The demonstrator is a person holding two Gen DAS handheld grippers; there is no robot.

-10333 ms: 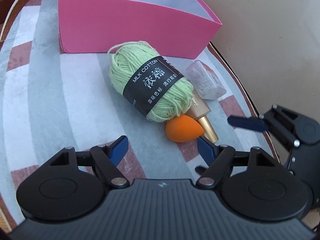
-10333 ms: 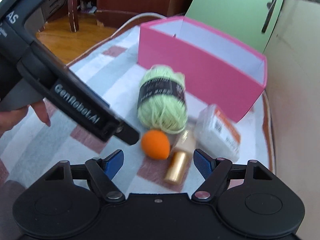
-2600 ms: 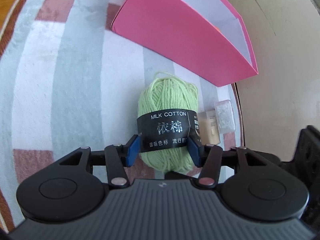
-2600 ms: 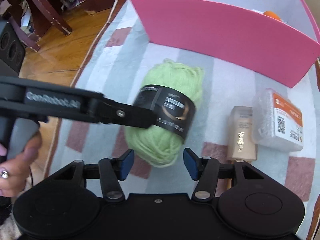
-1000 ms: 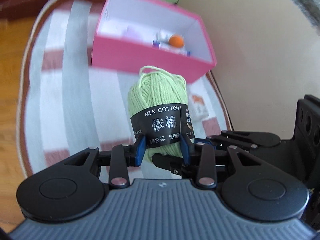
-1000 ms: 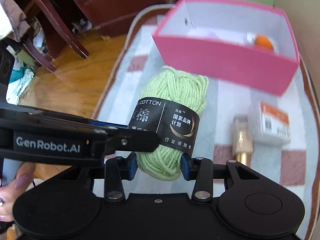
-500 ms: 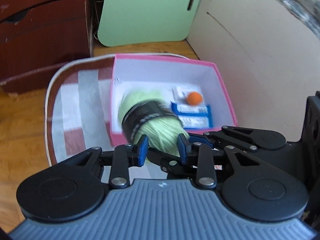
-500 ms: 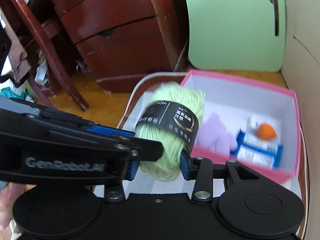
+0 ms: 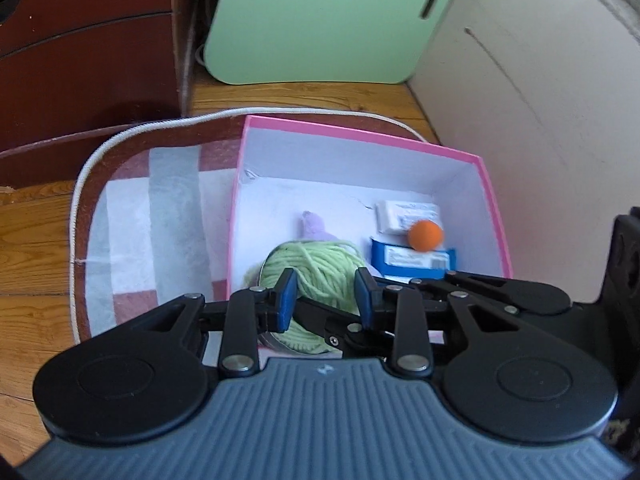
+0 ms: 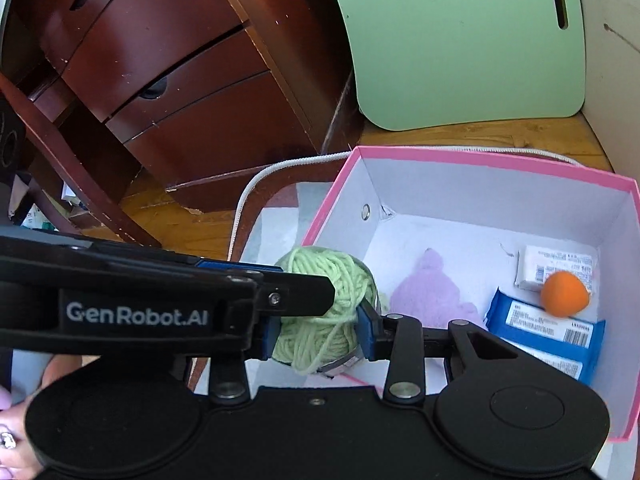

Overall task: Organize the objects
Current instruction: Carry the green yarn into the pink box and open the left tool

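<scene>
Both grippers are shut on a light green yarn ball (image 9: 320, 272), which also shows in the right wrist view (image 10: 324, 312). My left gripper (image 9: 326, 296) and right gripper (image 10: 316, 330) hold it side by side above the near left corner of the pink box (image 9: 360, 130), whose rim also shows in the right wrist view (image 10: 500, 164). Inside the box lie an orange sponge (image 9: 426, 235), a blue packet (image 9: 412, 262), a white packet (image 9: 404, 214) and a lilac item (image 10: 430, 288).
The box stands on a striped mat (image 9: 132, 208) on a wooden floor. A dark wooden dresser (image 10: 180, 80) and a green board (image 10: 460, 40) stand behind it. A pale wall (image 9: 540, 100) is on the right.
Both grippers have lifted the yarn ball off the mat and carried it forward over the box. The ball has tipped so its end faces the cameras.
</scene>
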